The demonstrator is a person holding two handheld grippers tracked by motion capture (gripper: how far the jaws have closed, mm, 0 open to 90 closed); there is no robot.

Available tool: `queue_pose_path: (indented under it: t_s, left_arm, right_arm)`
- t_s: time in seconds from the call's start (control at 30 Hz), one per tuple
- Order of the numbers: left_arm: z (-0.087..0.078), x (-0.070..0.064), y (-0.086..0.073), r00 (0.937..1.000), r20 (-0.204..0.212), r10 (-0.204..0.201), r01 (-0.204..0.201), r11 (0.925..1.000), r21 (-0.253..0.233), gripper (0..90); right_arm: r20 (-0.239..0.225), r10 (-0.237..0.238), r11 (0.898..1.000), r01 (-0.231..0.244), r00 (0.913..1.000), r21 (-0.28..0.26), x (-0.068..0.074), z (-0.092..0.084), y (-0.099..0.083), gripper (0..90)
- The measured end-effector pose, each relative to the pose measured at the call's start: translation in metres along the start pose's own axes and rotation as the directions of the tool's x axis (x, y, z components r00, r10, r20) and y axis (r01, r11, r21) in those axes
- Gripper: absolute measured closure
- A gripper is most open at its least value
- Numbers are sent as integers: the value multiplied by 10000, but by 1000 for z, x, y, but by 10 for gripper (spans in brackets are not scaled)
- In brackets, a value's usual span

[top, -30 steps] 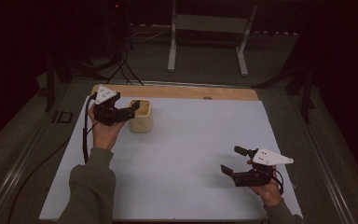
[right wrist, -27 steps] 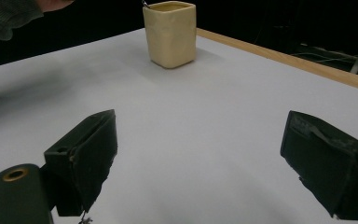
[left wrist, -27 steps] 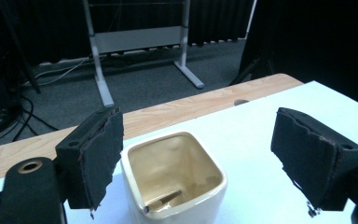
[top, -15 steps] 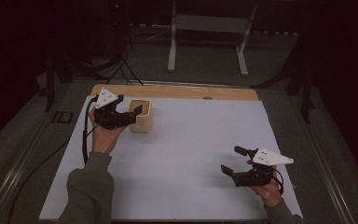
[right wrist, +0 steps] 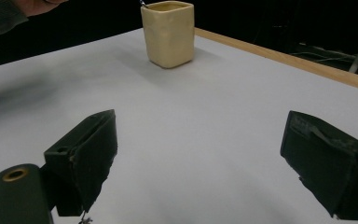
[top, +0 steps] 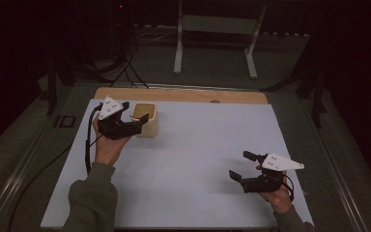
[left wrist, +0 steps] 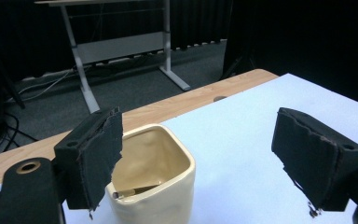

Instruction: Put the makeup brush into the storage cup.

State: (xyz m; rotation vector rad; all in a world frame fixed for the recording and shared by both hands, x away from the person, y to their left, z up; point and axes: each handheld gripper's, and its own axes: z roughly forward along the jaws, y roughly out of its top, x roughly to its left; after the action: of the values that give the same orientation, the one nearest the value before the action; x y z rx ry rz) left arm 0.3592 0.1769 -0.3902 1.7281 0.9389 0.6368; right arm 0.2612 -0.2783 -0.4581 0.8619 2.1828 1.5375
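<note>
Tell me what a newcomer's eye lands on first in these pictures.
The cream square cup stands alone near the far left of the white table sheet, with a thin pencil-like thing lying inside it. The left gripper hovers right at the cup, jaws wide apart, one pad in front of the cup's near wall. The right gripper waits open at the near right corner over bare sheet.

High view: above, facing forward-down. Gripper views: low, near table; all share cup (top: 144, 119).
</note>
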Motion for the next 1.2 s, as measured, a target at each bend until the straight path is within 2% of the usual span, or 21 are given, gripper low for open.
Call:
queue_pose_path:
  t_s: [0.7, 0.83, 1.03, 1.2]
  left_arm:
    - [-14, -6, -9, 9990, 440, 106, -99, 9998, -165, 174]
    - [-18, -9, -17, 9981, 609, 106, -97, 9998, -145, 173]
    - [-24, -11, -22, 9975, 671, 212, -207, 9997, -85, 171]
    - [-30, -12, -27, 9973, 722, 154, -143, 9998, -149, 171]
  right_arm:
    - [46, -8, 10000, 8, 10000, -35, -1, -1, 0, 108]
    - [50, -13, 10000, 13, 10000, -47, -1, -1, 0, 109]
    - [45, -23, 10000, 23, 10000, -42, -1, -1, 0, 109]
    - [38, 22, 10000, -21, 10000, -70, -1, -2, 0, 108]
